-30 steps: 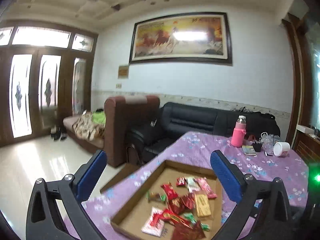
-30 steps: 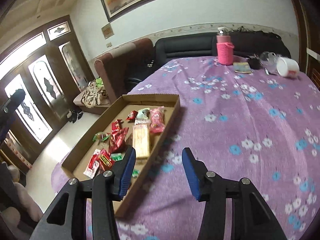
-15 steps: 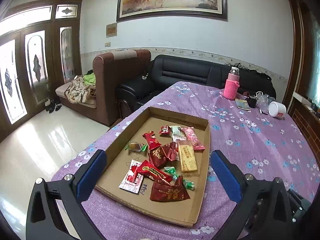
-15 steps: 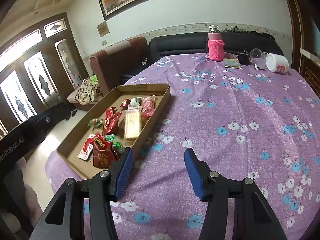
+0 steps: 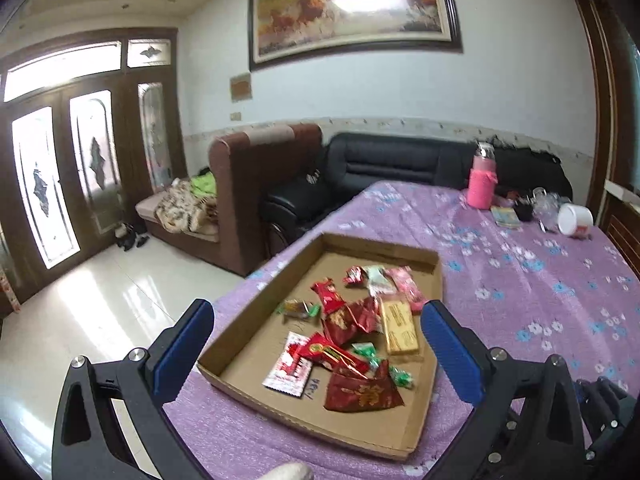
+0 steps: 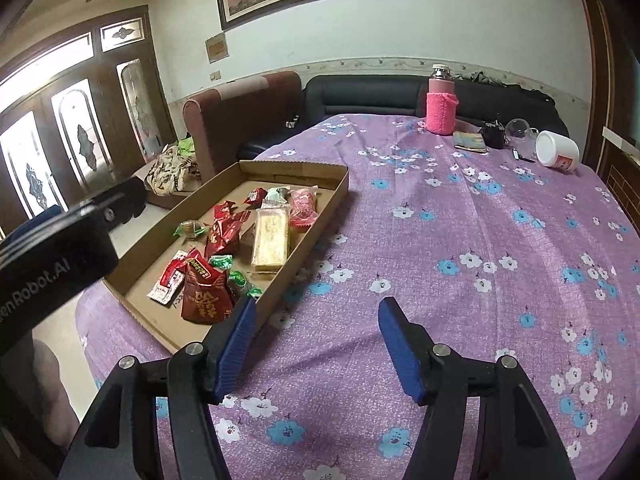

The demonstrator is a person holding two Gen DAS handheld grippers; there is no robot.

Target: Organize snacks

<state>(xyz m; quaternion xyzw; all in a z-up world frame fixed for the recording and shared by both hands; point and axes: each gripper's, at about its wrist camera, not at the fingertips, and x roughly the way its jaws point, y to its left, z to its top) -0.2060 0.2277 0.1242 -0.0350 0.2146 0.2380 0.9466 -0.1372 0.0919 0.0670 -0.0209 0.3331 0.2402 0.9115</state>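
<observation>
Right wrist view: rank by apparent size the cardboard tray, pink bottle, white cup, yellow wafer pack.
1. cardboard tray, clearly largest
2. yellow wafer pack
3. pink bottle
4. white cup

The wafer pack lies nearer the camera, so its lead over the bottle is unsure.

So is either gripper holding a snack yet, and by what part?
Nothing held. Left gripper is open above the cardboard tray; right gripper is opening over bare tablecloth.
</observation>
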